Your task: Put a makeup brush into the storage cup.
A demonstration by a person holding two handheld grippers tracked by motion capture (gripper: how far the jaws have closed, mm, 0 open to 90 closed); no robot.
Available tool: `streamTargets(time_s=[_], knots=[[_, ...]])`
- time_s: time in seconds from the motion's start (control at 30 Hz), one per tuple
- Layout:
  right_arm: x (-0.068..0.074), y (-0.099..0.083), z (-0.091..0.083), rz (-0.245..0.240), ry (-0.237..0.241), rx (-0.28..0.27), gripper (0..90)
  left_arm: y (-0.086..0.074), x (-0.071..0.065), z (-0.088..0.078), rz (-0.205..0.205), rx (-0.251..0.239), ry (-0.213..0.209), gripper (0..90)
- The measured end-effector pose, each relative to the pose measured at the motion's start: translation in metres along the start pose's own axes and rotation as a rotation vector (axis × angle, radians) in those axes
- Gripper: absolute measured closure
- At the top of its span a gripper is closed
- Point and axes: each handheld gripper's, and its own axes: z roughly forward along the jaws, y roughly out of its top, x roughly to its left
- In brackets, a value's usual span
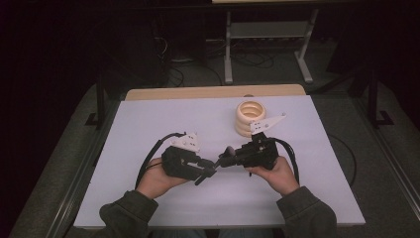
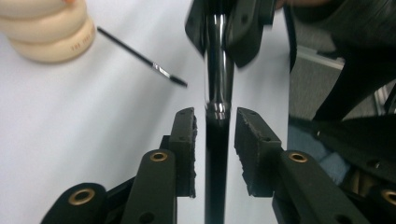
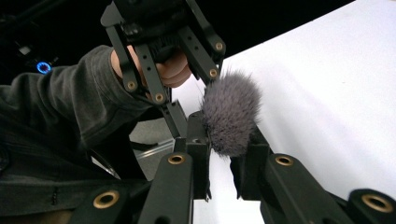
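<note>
A makeup brush (image 2: 217, 70) with a black handle, a chrome collar and a fluffy grey head (image 3: 231, 116) hangs above the white table between my two grippers. In the left gripper view its handle runs up between the pads of my left gripper (image 2: 215, 112), with a thin gap on each side, so these jaws are open around it. The jaws of my right gripper (image 3: 224, 135) clamp the brush at the base of the head. In the high view the left gripper (image 1: 208, 173) and the right gripper (image 1: 225, 159) meet tip to tip at the table's middle.
A stack of cream rings (image 1: 250, 116) stands at the back right of the white table (image 1: 148, 129), just beyond the right gripper. A thin black liner brush (image 2: 140, 56) lies flat on the table near the rings. Dark floor and a metal stand lie past the far edge.
</note>
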Motion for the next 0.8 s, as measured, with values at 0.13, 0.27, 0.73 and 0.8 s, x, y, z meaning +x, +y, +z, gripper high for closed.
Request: streamTargets(time_s=[0.13,0.27,0.73,0.8], knots=[[0.003,0.003,-0.003,-0.02,-0.028,0.039,77.4,-0.001,0.001,0.002,0.005,0.029,0.013,67.0],[0.008,0.007,-0.004,-0.046,-0.033,0.074,77.5,-0.002,0.0,0.005,0.006,0.049,0.004,67.3],[0.016,0.011,-0.001,-0.083,-0.073,0.053,68.6,-0.003,-0.001,0.007,-0.005,0.001,0.001,79.5],[0.021,0.01,-0.001,-0.093,-0.092,0.015,66.3,-0.004,0.001,0.004,-0.024,-0.051,0.001,79.6]])
